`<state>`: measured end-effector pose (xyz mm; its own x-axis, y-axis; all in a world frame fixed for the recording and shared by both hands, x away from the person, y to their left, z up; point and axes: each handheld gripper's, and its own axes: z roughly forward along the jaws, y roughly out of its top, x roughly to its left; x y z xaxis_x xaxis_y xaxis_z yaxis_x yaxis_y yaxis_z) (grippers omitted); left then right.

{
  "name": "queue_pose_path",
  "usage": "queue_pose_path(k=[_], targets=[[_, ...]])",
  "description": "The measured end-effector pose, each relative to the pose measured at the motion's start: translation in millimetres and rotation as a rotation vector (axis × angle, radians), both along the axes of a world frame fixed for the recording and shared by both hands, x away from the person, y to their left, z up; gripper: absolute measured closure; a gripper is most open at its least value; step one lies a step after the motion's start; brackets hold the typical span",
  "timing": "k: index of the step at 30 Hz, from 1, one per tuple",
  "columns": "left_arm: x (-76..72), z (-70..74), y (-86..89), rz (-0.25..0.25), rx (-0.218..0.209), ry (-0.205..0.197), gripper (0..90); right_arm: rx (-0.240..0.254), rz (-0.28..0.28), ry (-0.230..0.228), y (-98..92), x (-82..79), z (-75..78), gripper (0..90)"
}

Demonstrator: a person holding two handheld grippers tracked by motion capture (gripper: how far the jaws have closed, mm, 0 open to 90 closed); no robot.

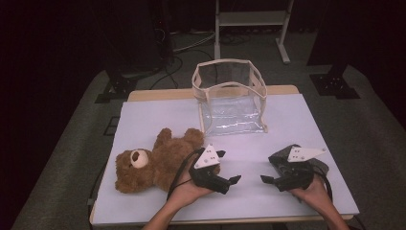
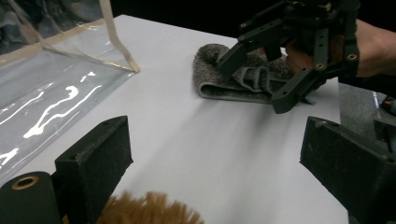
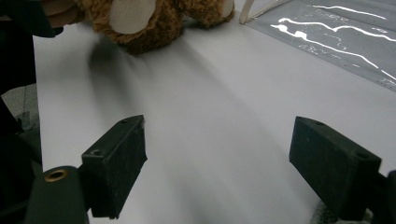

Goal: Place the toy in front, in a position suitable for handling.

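We take the clear bag (image 1: 232, 98) at the far middle of the tabletop (image 1: 143, 120) as our landmark. It stands upright with its mouth open and a cream trim around the rim.

Our teddy bear (image 1: 153, 165) lies on its back nearer to us than the bag and off to its left, head toward the left edge of the tabletop. Our left claw (image 1: 234, 180) rests just at the bear's right side, on the near side of the bag; its jaws are spread wide with nothing between them, and in the left gripper view a tuft of brown fur (image 2: 149, 210) shows just below them.

Our right claw (image 1: 266, 180) sits nearer than the bag and to its right, pointing toward the left claw, its jaws also spread and holding nothing. A folded grey cloth (image 2: 243, 77) lies on the tabletop right under and behind this claw, and from the left gripper view we cannot tell whether claw and cloth touch.
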<state>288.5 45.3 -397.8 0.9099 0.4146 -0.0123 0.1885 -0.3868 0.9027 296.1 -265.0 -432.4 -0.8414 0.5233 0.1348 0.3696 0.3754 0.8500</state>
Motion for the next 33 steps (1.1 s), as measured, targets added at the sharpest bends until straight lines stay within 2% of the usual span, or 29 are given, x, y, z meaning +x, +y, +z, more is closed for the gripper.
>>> queue_pose_path(k=[4, 9, 11, 16, 17, 18, 19, 20, 21, 24, 27, 31, 32, 33], targets=[[-2.1, 2.1, -2.9, -0.02, 0.013, -0.001, 7.7, -0.004, 0.009, 0.005, 1.4, 0.7, -1.6, 17.5], [-5.3, 9.5, -3.8, -0.095, 0.051, 0.001, 8.0, -0.015, 0.021, 0.006, 5.0, 1.8, -2.1, 17.5], [-6.0, 16.4, -2.8, -0.16, 0.087, 0.0, 7.9, -0.017, 0.021, 0.004, 5.0, 1.2, -1.7, 17.4], [-3.9, 28.2, 1.2, -0.206, 0.098, -0.003, 7.9, -0.018, 0.016, -0.002, 5.4, 0.8, 0.2, 17.4], [-2.7, 35.2, 3.3, -0.23, 0.124, -0.008, 7.9, -0.021, 0.016, -0.003, 6.1, 0.4, 0.8, 17.4], [-2.7, 35.2, 3.3, -0.23, 0.124, -0.008, 7.9, -0.025, 0.017, -0.005, 6.6, 0.2, 1.0, 17.4], [-1.5, 42.7, 6.3, -0.257, 0.159, -0.024, 7.9, -0.026, 0.019, -0.006, 7.0, 0.0, 1.2, 17.4], [-1.5, 42.7, 6.3, -0.257, 0.159, -0.024, 7.9, -0.026, 0.022, -0.005, 7.3, 0.2, 1.1, 17.4], [-0.1, 49.4, 10.4, -0.276, 0.18, -0.034, 7.9, -0.029, 0.023, -0.005, 7.8, 0.3, 1.1, 17.4], [2.1, 55.6, 15.8, -0.287, 0.193, -0.038, 7.9, -0.031, 0.026, -0.004, 8.6, 0.0, 1.3, 17.4], [7.1, 65.9, 29.9, -0.319, 0.215, -0.044, 7.9, -0.04, 0.032, -0.008, 8.5, -1.0, 2.3, 17.4], [10.0, 70.9, 42.3, -0.332, 0.225, -0.043, 7.9, -0.04, 0.033, -0.011, 7.2, -2.0, 3.9, 17.4], [12.0, 72.8, 50.6, -0.338, 0.244, -0.047, 7.9, -0.04, 0.032, -0.012, 7.0, -2.5, 4.4, 17.4], [12.0, 72.8, 50.6, -0.338, 0.244, -0.047, 7.9, -0.039, 0.033, -0.013, 6.7, -2.7, 4.8, 17.4]])
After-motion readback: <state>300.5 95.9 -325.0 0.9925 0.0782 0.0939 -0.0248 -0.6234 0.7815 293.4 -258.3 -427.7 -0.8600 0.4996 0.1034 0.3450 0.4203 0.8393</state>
